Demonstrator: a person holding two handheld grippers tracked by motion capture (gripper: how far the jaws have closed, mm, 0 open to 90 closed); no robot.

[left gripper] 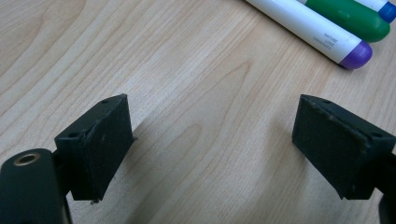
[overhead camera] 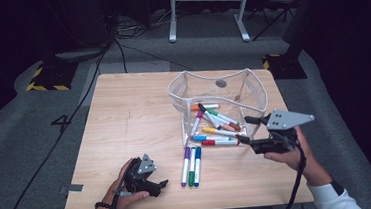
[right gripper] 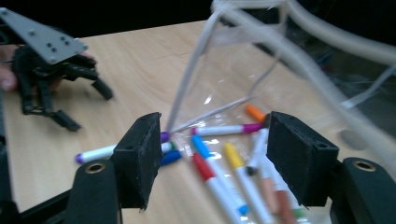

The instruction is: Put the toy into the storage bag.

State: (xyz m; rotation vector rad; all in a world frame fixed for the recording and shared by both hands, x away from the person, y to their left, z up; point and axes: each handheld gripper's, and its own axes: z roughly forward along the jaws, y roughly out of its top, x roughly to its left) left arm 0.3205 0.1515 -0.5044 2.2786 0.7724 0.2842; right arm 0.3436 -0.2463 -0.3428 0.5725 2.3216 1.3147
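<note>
Three markers (overhead camera: 192, 166) lie outside the clear pouch (overhead camera: 218, 107), awaiting loading; right gripper (overhead camera: 245, 130) released beside the pouch, left gripper (overhead camera: 161, 185) released, resting on table (overhead camera: 124, 119).

Small unreadable print on the purple-capped marker (left gripper: 312, 29); "4" on the floor (overhead camera: 60, 122)

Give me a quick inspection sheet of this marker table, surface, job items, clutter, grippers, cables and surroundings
Surface: wooden table, tape patch at its near left edge.
Job's things: clear pouch holding loose markers; three markers lying side by side outside it.
Clutter: nothing seen.
Grippers: left gripper open, empty, resting on the table; right gripper open, empty, beside the pouch.
Cables: black cable across the floor.
Surroundings: grey carpet, white frame legs behind.
</note>
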